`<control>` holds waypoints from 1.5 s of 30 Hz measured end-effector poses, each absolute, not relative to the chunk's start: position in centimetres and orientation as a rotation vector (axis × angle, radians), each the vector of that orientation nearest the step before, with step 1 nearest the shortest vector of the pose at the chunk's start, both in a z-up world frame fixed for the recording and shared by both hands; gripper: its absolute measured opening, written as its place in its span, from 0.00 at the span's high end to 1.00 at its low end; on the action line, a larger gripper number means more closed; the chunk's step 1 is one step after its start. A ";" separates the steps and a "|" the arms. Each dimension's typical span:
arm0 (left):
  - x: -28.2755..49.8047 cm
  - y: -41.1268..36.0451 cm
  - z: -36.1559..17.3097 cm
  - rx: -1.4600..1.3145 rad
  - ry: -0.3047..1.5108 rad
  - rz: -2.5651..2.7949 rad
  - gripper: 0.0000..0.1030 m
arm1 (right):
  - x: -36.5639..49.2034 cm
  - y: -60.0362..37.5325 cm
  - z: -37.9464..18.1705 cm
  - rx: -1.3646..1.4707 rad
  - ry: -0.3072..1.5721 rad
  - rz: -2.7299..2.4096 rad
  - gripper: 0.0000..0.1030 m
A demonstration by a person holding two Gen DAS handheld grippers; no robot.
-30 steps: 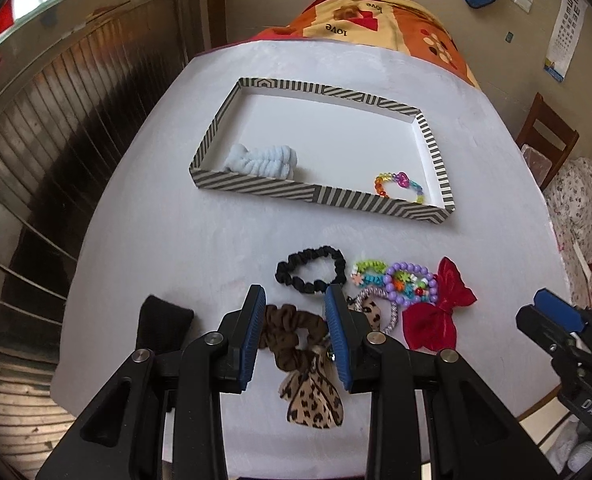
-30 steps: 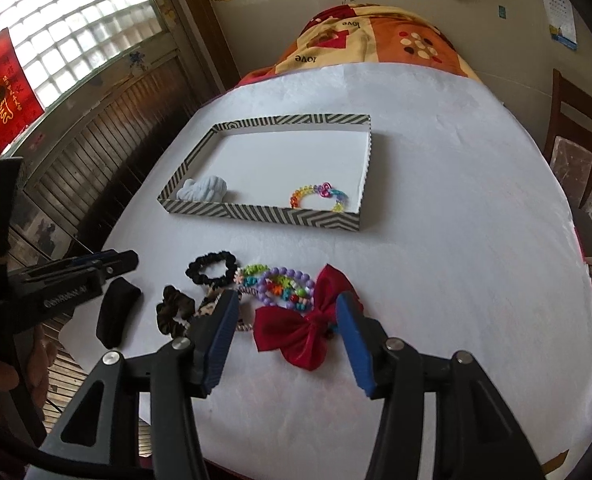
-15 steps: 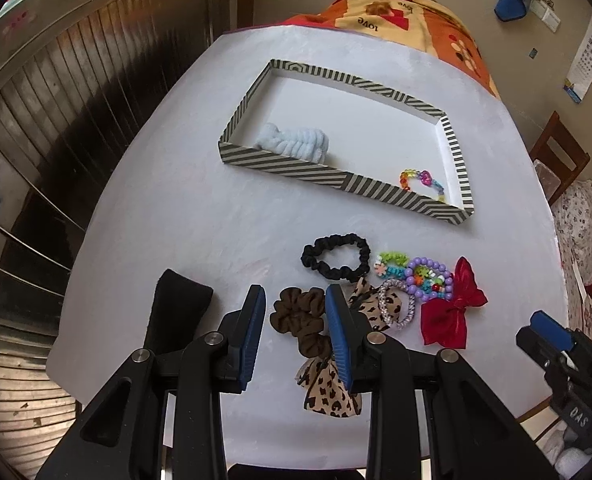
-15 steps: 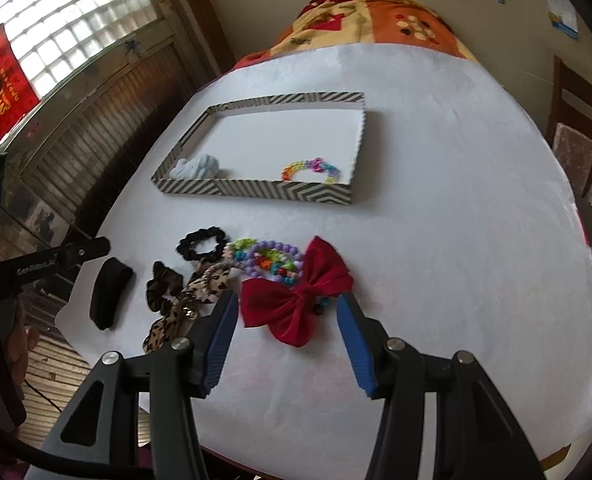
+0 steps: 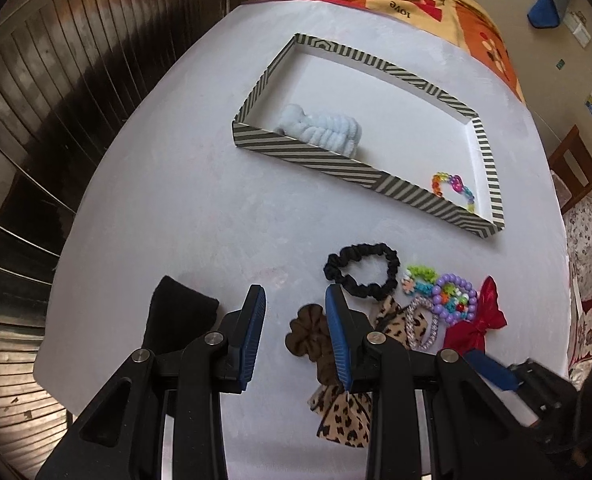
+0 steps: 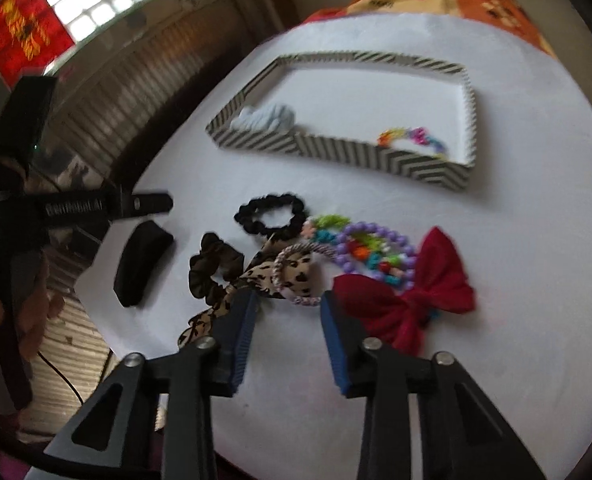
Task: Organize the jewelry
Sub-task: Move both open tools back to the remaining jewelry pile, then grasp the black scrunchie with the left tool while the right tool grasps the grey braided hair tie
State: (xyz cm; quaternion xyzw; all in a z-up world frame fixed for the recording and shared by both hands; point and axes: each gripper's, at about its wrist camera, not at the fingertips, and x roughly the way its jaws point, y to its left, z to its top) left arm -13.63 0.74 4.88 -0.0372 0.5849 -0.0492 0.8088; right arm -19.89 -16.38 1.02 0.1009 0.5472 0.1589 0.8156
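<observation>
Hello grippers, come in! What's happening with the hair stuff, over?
Left gripper open, empty, above bare table. Right gripper open, just been closing, nothing between. Red bow beside right gripper. Striped tray holds two pieces.

1. Striped tray (image 5: pixel 308 154), upper centre: pale blue scrunchie (image 5: pixel 322 130) at its left, rainbow bracelet (image 5: pixel 454 190) at its right.
2. Lower right: black scrunchie (image 5: pixel 362 274), brown scrunchie (image 5: pixel 310 330), leopard bow (image 5: pixel 342 416), purple bead bracelet (image 5: pixel 454 298), red bow (image 5: pixel 478 320).

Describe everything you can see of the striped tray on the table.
The striped tray is a shallow rectangular box, apparently cardboard, with black-and-white striped walls and a plain white floor. It lies flat on the white table. Inside, a pale blue fluffy scrunchie rests against its near wall and a rainbow bead bracelet lies in a near corner.
</observation>
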 end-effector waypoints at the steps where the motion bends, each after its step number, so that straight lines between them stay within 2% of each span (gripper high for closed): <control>1: -13.4 0.8 4.8 -0.080 1.252 -0.104 0.79 | -19.7 -16.2 0.5 0.219 1.177 0.350 0.69; 12: -11.0 1.0 3.1 -0.078 1.295 -0.113 0.79 | -16.5 -14.8 -1.0 0.276 1.212 0.390 0.69; 25: -9.3 -0.5 0.8 -0.062 1.377 -0.230 0.79 | -15.1 -15.0 -3.7 0.308 1.284 0.364 0.91; 37: -8.6 -3.2 -1.6 0.087 1.410 -0.270 0.79 | -16.0 -18.5 -0.5 0.428 1.196 0.369 0.92; 45: -8.0 -3.8 -1.8 0.113 1.395 -0.260 0.79 | -16.6 -19.6 -0.5 0.459 1.195 0.350 0.92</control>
